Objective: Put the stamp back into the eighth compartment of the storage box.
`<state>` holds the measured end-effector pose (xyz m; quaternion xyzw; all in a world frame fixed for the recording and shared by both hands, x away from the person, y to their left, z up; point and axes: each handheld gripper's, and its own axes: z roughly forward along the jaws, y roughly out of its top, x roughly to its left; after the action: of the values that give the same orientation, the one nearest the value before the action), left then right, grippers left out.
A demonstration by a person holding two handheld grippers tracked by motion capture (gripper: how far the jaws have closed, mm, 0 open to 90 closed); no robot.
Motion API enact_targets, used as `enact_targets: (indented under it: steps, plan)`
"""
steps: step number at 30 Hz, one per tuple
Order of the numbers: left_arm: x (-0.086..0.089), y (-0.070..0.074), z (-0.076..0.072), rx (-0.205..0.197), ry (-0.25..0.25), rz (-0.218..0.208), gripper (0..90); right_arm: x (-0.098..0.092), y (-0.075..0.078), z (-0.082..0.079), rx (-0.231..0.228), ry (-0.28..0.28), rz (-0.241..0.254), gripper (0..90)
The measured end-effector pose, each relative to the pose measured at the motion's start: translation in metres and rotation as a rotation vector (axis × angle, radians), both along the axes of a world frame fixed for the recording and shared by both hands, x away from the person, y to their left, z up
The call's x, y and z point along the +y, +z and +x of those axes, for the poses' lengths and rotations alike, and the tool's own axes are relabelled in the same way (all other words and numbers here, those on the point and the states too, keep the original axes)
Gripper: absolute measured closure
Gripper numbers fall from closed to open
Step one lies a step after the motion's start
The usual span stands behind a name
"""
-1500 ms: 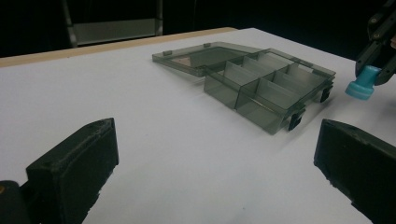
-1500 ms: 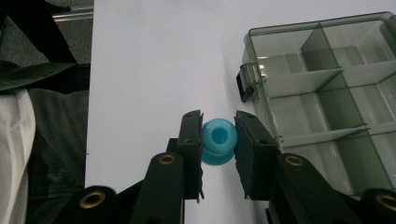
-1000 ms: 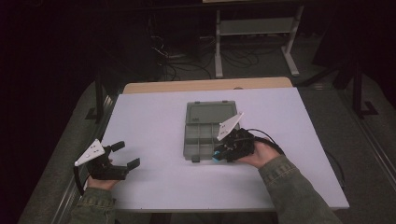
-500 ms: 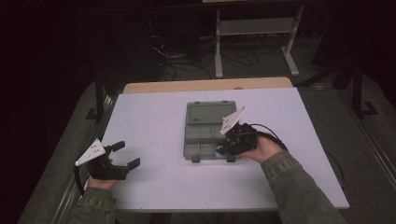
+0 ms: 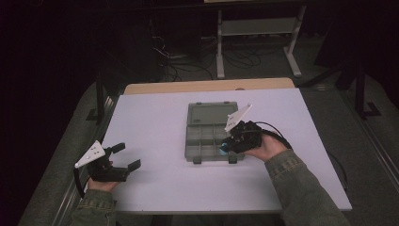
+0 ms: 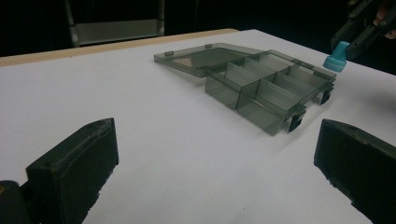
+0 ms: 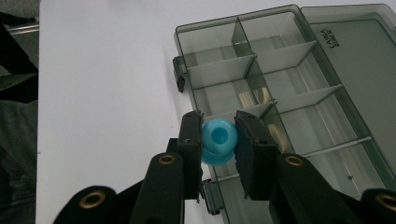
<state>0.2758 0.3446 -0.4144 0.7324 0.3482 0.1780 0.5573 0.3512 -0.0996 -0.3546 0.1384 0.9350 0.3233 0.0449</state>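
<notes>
High view: a white bench (image 5: 155, 122) carries a grey translucent box (image 5: 211, 133), its lid (image 5: 211, 113) folded flat on the far side and its two black latches (image 5: 196, 160) on the near edge. The right gripper (image 5: 227, 147), held in the person's right hand (image 5: 266, 147), sits over the near right corner of the box with a blue knob (image 5: 223, 149) at its tip. The left gripper (image 5: 126, 156) rests well apart from the box, near the bench's near left corner, its jaws spread wide with nothing between them.

Left gripper view: the two black jaws stand far apart at the bottom corners over bare bench (image 6: 140, 112). Beyond them lies the box (image 6: 261, 91), its dividers forming several compartments, the lid (image 6: 196, 58) flat behind it. The right gripper (image 6: 348, 46) enters at the upper right, with the knob (image 6: 336, 58) hanging just above the box's far corner.

Right gripper view: the jaws of the right gripper (image 7: 219, 140) are closed on the knob (image 7: 218, 142), one pad pressing on each side; its hollow end faces the camera. The knob is above the box (image 7: 280, 93), over the divider beside the latched wall. Whether it touches the box cannot be told. The compartments seen here are bare. The lid (image 7: 364, 60) bears small raised lettering.
</notes>
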Motion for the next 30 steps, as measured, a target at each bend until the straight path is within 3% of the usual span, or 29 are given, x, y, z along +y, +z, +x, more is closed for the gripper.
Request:
enact_targets:
  steps: [30]
  plan:
    - [0.000,0.000,0.000,0.001,-0.004,0.005,0.0,-0.028,0.004,0.011,-0.021,-0.093,0.000,71.2]
